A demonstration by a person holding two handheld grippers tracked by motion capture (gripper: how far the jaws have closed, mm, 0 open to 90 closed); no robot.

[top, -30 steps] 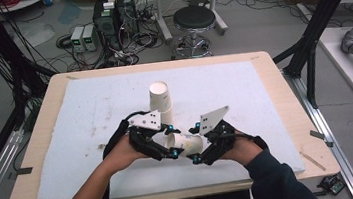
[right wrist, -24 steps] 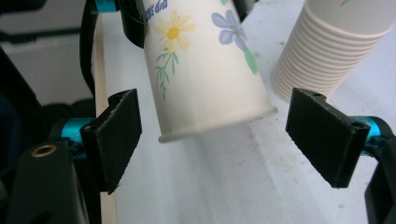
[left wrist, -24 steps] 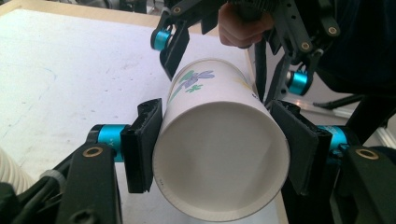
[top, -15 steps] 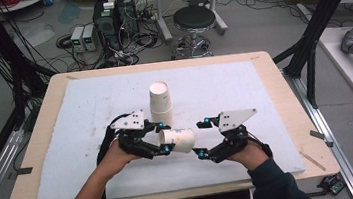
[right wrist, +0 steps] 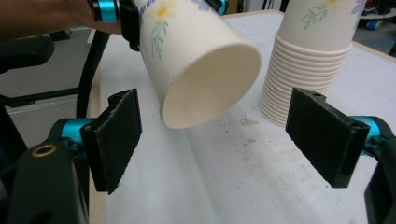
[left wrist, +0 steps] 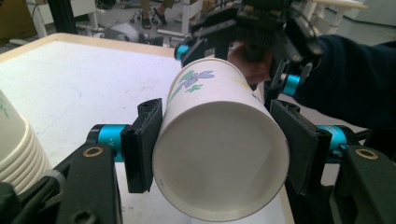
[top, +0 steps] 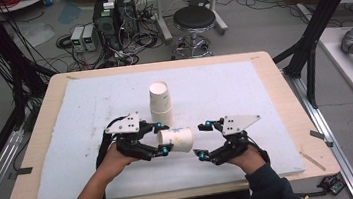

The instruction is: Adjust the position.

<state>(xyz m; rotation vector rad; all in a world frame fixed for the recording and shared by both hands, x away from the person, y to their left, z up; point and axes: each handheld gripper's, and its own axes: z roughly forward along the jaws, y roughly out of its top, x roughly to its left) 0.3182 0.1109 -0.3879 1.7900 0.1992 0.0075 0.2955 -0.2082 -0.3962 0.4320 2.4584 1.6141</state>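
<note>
A single paper cup (top: 176,139), lying sideways, is pinched by the left gripper (top: 163,139) near the table's (top: 88,97) front edge. The right gripper (top: 204,139), jaws spread and empty, has been drawn apart from it; separation from the cup stack (top: 160,103) is judged complete.

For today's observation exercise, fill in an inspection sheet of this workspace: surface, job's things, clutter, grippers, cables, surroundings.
Surface: white mat on a wooden table, faintly stained.
Job's things: floral paper cup held on its side; stack of paper cups upright behind it.
Clutter: nothing seen.
Grippers: left gripper shut on the cup's base end; right gripper open, facing the cup's mouth, apart from it.
Cables: black cable trailing from the left gripper.
Surroundings: stool, electronics boxes, floor wiring.
</note>
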